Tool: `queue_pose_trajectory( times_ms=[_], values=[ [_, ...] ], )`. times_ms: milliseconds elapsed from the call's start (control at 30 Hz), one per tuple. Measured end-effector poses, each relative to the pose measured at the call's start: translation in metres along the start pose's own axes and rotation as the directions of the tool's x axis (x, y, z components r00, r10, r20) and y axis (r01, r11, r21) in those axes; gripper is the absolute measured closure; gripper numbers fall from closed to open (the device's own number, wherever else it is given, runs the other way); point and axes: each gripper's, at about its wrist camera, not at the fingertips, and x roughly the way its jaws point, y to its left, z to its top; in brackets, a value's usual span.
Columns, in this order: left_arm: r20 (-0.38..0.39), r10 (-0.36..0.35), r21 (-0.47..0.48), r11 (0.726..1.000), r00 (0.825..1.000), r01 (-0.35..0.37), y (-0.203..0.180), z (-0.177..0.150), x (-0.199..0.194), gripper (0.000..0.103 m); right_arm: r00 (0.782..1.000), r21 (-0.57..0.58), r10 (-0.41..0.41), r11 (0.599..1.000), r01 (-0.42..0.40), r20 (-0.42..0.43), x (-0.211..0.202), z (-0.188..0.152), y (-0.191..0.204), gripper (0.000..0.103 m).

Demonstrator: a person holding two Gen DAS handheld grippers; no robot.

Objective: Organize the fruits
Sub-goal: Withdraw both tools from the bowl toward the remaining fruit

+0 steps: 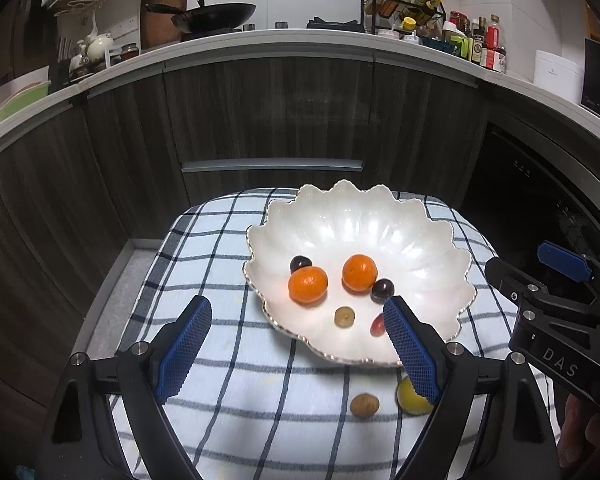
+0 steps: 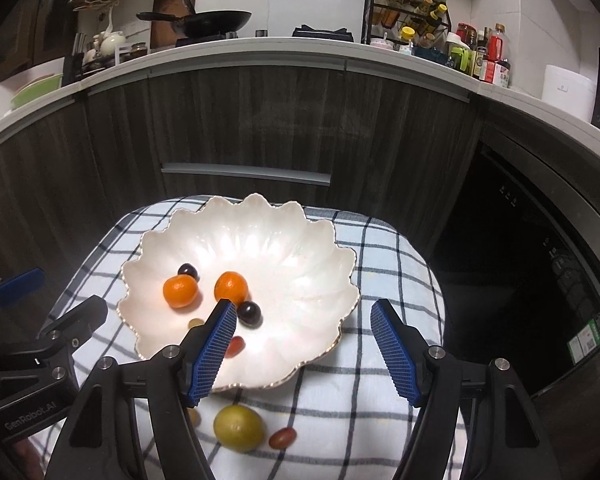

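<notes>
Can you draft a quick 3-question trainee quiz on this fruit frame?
1. True or false: both oranges lie in the white dish.
2. Which fruits remain on the checked cloth? A) yellow-green fruit, small red one, brown one; B) only oranges.
3. What do the left gripper and right gripper hold?

Key: 1 true; 2 A; 3 nothing, jaws open.

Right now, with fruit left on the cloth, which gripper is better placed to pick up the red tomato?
Right, probably. The right gripper is open and empty, and the tomato lies on the cloth just below its gap. The left gripper, also empty, does not see it.
</notes>
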Motion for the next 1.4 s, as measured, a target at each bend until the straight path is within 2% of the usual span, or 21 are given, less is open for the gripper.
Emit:
queue_pose_trajectory(
  times_ms=[500, 700, 1033, 1233, 1400],
  values=[
    [-0.006, -0.006, 0.042, 0.999, 1.000, 0.006, -0.001, -0.047, -0.037, 0.015, 1.000, -0.036, 0.023, 0.999, -0.023, 0.006, -0.029, -0.030, 0.007, 0.032],
    [-0.029, 0.002, 0.045, 0.999, 1.000, -0.001, -0.004, -0.066, -0.045, 0.015, 0.999, -0.084, 0.045, 0.995, -0.047, -0.022, -0.027, -0.044, 0.012, 0.032],
    [-0.094, -0.027, 0.098, 0.995, 0.995, 0.037, -0.013, -0.098, -0.042, 0.016, 0.996, -0.173, 0.075, 0.981, -0.083, -0.052, -0.027, -0.069, 0.021, 0.032],
    [-0.114, -0.055, 0.134, 0.989, 0.992, 0.070, -0.016, -0.116, -0.043, 0.023, 0.994, -0.207, 0.092, 0.973, -0.103, -0.064, -0.025, -0.083, 0.027, 0.032],
    [-0.140, -0.078, 0.155, 0.983, 0.987, 0.100, -0.018, -0.128, -0.044, 0.024, 0.990, -0.232, 0.108, 0.965, -0.126, -0.090, -0.018, -0.095, 0.033, 0.032]
  ],
)
